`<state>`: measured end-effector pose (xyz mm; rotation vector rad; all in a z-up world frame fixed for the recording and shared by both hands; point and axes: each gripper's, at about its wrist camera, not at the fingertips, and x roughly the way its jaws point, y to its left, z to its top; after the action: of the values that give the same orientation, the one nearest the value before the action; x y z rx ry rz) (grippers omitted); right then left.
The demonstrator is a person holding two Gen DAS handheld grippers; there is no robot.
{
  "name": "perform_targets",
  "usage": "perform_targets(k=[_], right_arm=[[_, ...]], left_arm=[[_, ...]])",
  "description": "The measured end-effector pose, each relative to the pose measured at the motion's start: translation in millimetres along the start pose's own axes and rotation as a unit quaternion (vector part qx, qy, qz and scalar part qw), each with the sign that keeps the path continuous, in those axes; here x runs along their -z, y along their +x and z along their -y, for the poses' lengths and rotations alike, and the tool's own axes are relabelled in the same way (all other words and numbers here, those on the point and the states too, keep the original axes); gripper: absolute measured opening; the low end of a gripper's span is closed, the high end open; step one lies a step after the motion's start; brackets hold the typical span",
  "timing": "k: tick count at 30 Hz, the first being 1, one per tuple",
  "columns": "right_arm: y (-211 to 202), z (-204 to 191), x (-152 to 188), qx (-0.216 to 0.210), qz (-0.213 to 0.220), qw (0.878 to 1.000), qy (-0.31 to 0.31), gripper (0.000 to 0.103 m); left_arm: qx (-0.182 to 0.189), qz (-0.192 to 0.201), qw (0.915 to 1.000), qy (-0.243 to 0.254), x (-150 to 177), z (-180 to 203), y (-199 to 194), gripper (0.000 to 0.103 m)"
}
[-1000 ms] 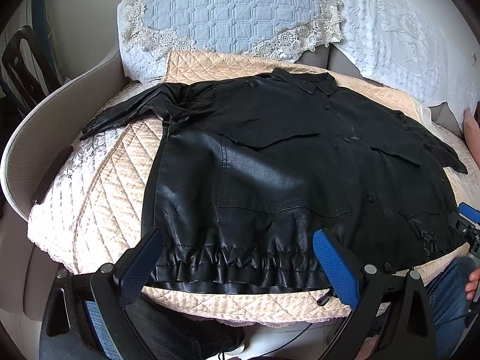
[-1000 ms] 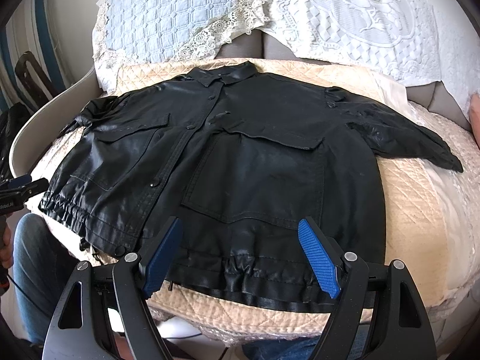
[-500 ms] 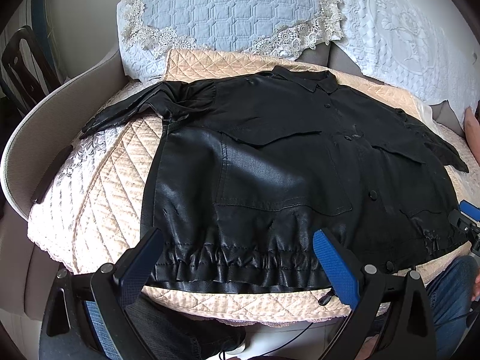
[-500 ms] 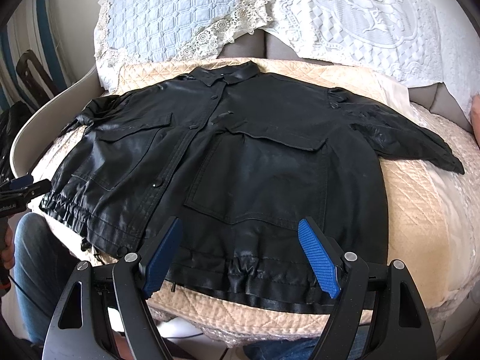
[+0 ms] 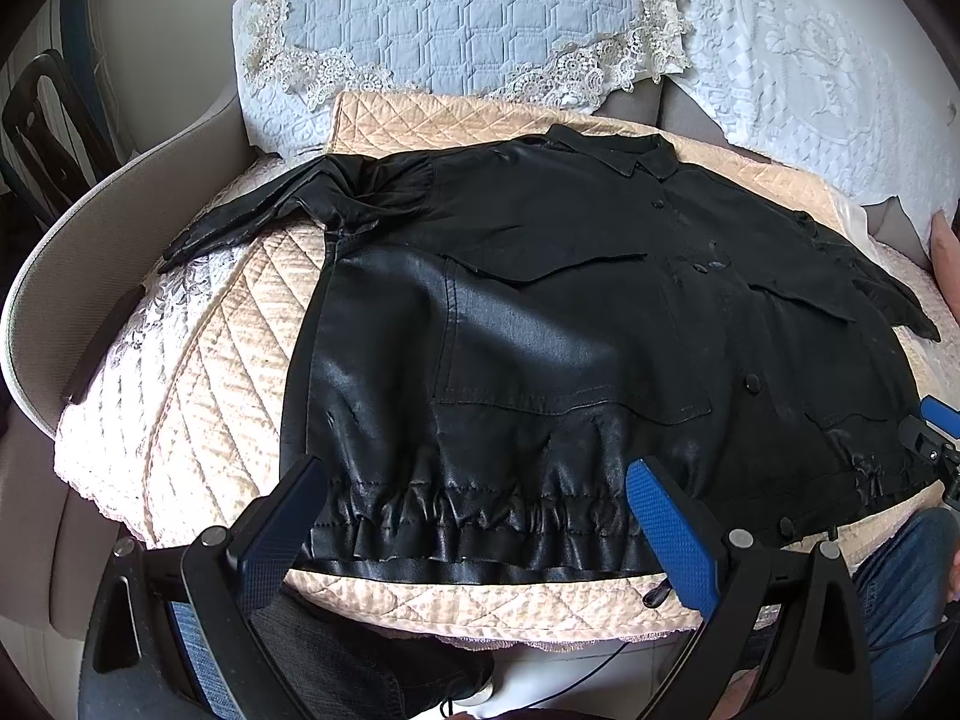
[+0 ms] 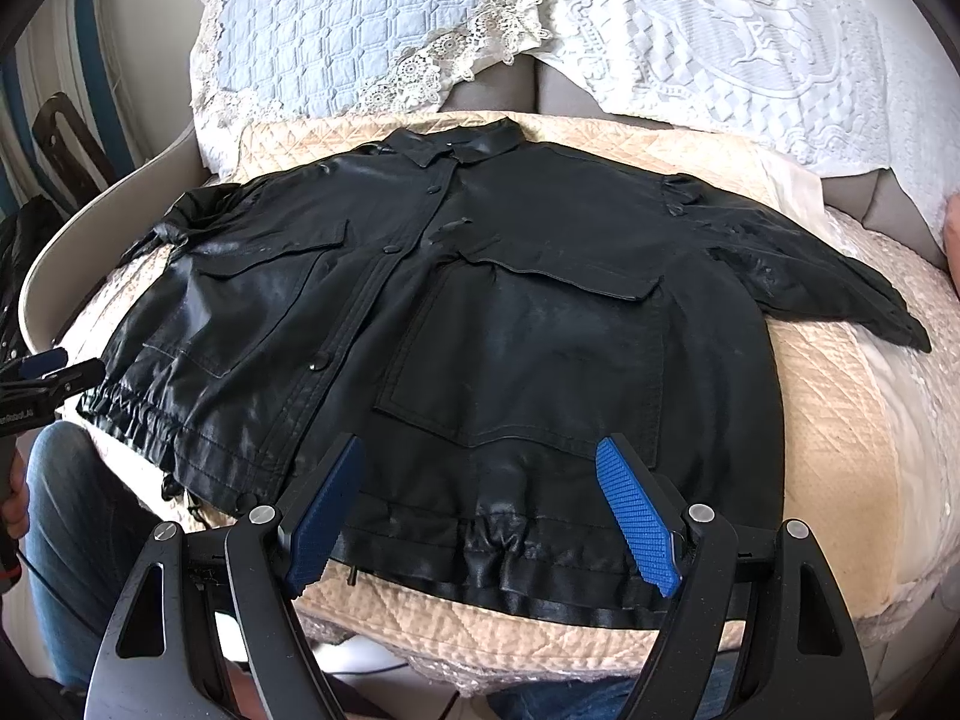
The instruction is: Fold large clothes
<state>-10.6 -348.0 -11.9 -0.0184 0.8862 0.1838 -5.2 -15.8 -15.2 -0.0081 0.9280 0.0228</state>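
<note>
Left wrist view: my left hand-held gripper (image 5: 474, 516) is spread wide and has hold of nothing, straddling the gathered hem of the black jacket (image 5: 576, 324). Jacket lies flat, front up, on the beige quilted cover (image 5: 228, 348), collar at 12 o'clock.

Right wrist view: my right hand-held gripper (image 6: 480, 504) gapes wide too, nothing gripped, at the jacket (image 6: 480, 312) hem. One sleeve (image 6: 840, 282) trails toward 3 o'clock.

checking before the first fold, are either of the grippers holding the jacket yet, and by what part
Nothing is held. The left gripper and right gripper are both open, poised over the hem of the black jacket, not gripping it.
</note>
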Motion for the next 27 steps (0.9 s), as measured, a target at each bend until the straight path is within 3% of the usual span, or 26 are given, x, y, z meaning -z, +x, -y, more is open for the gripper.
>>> perform_targets(k=[27], right_arm=[[4.2,-7.5,-8.4,-0.01,0.001,1.0,0.004,0.08]], left_arm=[[0.004,-0.007,1.0,0.001,-2.0,0.7,8.2,0.101]])
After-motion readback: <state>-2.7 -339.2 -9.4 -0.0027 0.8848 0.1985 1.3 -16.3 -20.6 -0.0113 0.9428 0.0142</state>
